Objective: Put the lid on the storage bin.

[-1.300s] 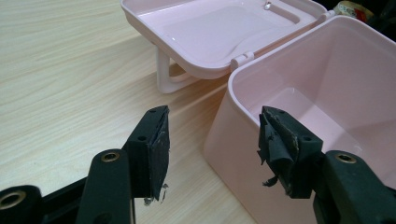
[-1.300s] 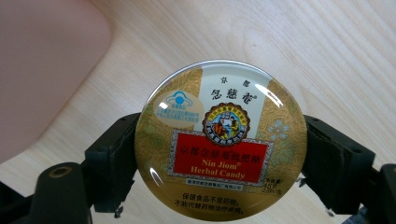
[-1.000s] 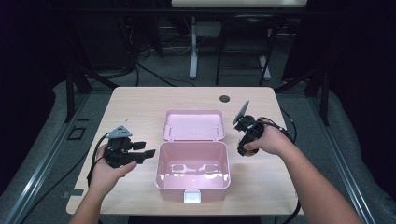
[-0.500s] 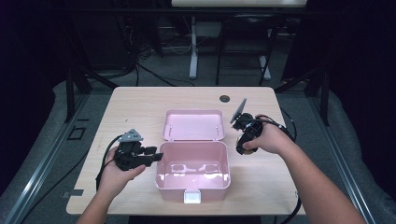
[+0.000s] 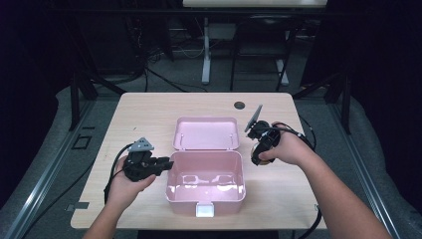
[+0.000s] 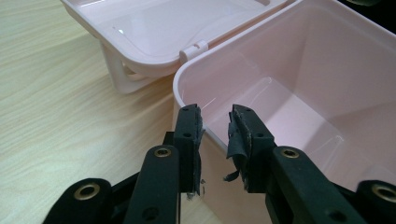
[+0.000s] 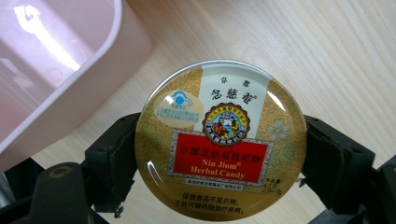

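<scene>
An open pink plastic box [image 5: 205, 199] stands mid-table with its lid [image 5: 206, 133] folded back. My left gripper [image 5: 166, 164] is at the box's left wall. In the left gripper view its jaws [image 6: 215, 135] straddle the wall's rim [image 6: 187, 77], one outside and one inside. They have just been closing, and a small gap still shows around the wall. To the right of the box, my right gripper [image 5: 259, 155] is shut on a round gold candy tin [image 7: 219, 140] with a red label. It holds the tin just above the wood, beside the box's wall [image 7: 70, 79].
A white latch [image 5: 204, 210] sits on the box's front wall. There is a small dark round hole [image 5: 239, 105] in the wooden table [image 5: 144, 114] behind the lid. Cables trail from both grippers. Dark floor and stands surround the table.
My left gripper has moved right, from the open tabletop to the box's left wall, and its jaws have narrowed around the rim. The right hand has stayed almost still with the tin.
</scene>
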The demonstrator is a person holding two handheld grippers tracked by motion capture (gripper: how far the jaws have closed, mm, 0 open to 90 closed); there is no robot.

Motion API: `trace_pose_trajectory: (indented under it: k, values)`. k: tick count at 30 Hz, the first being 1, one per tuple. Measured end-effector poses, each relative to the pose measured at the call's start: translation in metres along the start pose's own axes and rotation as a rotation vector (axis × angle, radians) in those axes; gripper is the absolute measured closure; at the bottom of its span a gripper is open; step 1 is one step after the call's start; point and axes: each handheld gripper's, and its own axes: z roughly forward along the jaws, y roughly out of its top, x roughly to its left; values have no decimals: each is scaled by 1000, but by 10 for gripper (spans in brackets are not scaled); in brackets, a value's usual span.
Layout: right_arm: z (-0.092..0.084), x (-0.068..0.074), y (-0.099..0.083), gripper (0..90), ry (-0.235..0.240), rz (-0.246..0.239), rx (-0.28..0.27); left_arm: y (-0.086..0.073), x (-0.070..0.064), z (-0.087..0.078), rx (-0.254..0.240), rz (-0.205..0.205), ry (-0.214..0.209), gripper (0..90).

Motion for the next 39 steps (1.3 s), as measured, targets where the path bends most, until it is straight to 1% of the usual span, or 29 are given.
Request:
trace_pose_trajectory:
  k: [3, 4, 5, 7, 8, 10, 13, 14, 18, 24, 25, 26, 30, 34, 36, 37, 39]
  values:
    - [-4, 0, 0, 198, -3, -12, -4, 0, 1, 0, -1, 3, -3, 729]
    - [-4, 1, 0, 198, -1, -13, -15, 0, 1, 0, 3, 1, -6, 729]
    - [-7, 2, 0, 198, -3, -15, -8, 0, 1, 0, 0, -2, -5, 728]
    - [-10, 4, 1, 198, 0, -23, -25, 0, 1, 0, 2, 2, 0, 727]
    - [-13, 6, 1, 198, -2, -32, -22, 0, 1, 0, -3, 1, -4, 726]
    - [-18, 10, 2, 198, -1, -43, -21, 0, 2, 1, -9, 1, -2, 726]
    - [-25, 17, 5, 198, -1, -74, -35, 0, 2, 1, -12, -5, -6, 726]
    - [-27, 19, 6, 198, 2, -79, -38, 0, 3, 1, -11, -2, -6, 725]
    - [-32, 30, 9, 198, 3, -110, -41, 0, 1, 1, -8, 5, -1, 721]
    - [-39, 45, 16, 198, 3, -170, -48, 0, 1, 1, -2, 4, 2, 704]
    - [-40, 48, 17, 198, 6, -172, -52, 0, 1, 1, -2, 3, 3, 703]
    - [-41, 51, 18, 198, 4, -185, -55, 0, 1, 1, -2, 4, 5, 699]
    - [-42, 60, 22, 198, 6, -215, -57, 0, 0, 0, -3, 4, 2, 682]
    - [-44, 68, 26, 198, 8, -242, -57, 1, -1, -2, -15, -1, 3, 651]
    - [-45, 71, 28, 198, 13, -254, -59, 1, -1, -4, -22, 3, 2, 645]
    - [-45, 73, 29, 198, 14, -260, -62, 1, -2, -5, -25, -2, 5, 639]
    - [-46, 77, 31, 198, 15, -285, -72, 2, -1, -6, -26, 1, 6, 630]
